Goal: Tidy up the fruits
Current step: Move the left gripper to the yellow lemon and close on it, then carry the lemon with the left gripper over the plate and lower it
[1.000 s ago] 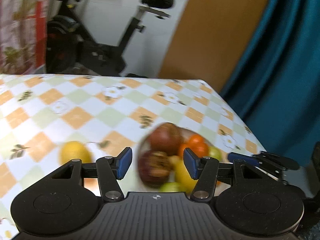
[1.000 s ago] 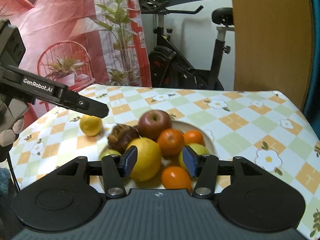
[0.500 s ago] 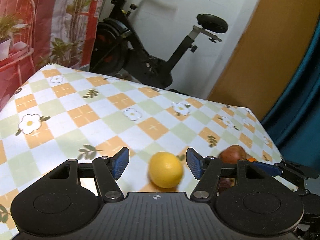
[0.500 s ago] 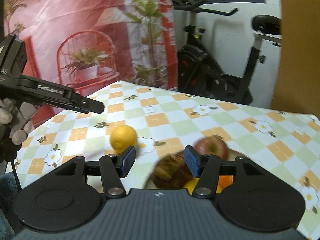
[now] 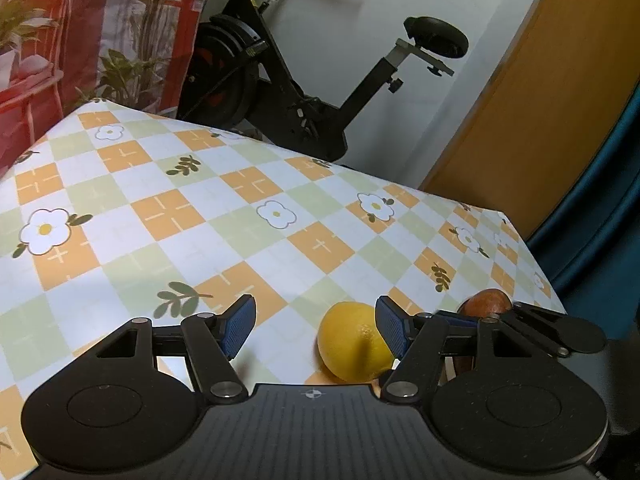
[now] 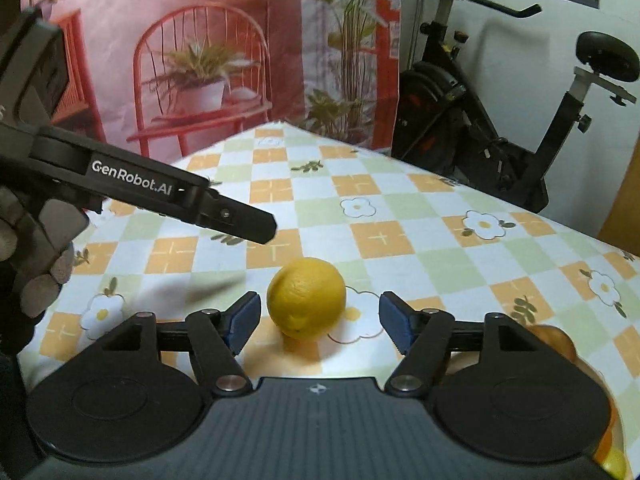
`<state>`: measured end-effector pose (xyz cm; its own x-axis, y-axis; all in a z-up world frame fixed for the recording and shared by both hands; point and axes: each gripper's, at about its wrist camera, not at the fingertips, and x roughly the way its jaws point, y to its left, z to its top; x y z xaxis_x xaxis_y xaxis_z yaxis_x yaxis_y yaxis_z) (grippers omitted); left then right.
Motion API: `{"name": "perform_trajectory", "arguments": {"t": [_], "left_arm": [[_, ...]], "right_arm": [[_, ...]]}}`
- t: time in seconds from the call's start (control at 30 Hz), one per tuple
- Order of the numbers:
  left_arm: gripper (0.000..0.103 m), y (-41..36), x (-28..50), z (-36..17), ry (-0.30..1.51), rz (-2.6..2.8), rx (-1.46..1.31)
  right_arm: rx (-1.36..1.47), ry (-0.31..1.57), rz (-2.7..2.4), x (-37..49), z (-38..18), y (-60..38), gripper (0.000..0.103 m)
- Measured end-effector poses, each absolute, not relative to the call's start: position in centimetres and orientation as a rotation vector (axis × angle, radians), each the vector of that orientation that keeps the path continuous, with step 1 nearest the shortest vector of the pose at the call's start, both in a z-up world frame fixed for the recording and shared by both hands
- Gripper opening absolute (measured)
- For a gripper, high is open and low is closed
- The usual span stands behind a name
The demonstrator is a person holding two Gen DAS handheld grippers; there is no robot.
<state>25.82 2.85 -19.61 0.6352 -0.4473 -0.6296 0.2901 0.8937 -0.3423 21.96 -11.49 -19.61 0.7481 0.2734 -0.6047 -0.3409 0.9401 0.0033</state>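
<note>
My right gripper (image 6: 316, 322) is opening, its jaws apart around the round, dimpled yellow lemon (image 6: 306, 298) without touching; my left gripper (image 5: 314, 326) is opening too, empty. The fruit sits alone on the checked floral tablecloth (image 6: 380, 236) at twelve o'clock; a nudge could roll it.

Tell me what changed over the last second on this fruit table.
Both views swung left, off the fruit plate and onto the lone yellow citrus. It now sits between the right tool's opening jaws, untouched, and beside the left tool's right finger; that tool's jaws are opening too. Nothing was gripped or released. The citrus stayed put on the checked tablecloth, and the red fruit on the plate did too.
</note>
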Motion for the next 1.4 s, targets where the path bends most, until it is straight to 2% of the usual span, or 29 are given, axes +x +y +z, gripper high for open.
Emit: {"name": "perform_trajectory", "arguments": {"t": [0.3,0.97,1.13,1.23,1.4], "left_arm": [[0.073,2.3,26.4,-20.7,0.811,-0.451,-0.231],[0.074,2.1,27.4,-23.5,0.897,-0.505,-0.347],[0.071,2.0,27.5,-23.9,0.897,-0.519,-0.370],[0.063,1.9,27.4,-24.0,0.896,-0.539,-0.379],[0.060,1.5,26.9,-24.1,0.907,-0.559,-0.364]], "right_arm": [[-0.108,0.702,0.314,24.0,-21.0,-10.5,0.069],[-0.101,0.741,0.331,25.2,-21.9,-9.7,0.066],[-0.099,0.740,0.333,25.3,-22.0,-9.6,0.066],[-0.099,0.734,0.328,25.3,-22.0,-9.7,0.059],[-0.083,0.735,0.335,25.2,-21.9,-9.9,0.058]]}}
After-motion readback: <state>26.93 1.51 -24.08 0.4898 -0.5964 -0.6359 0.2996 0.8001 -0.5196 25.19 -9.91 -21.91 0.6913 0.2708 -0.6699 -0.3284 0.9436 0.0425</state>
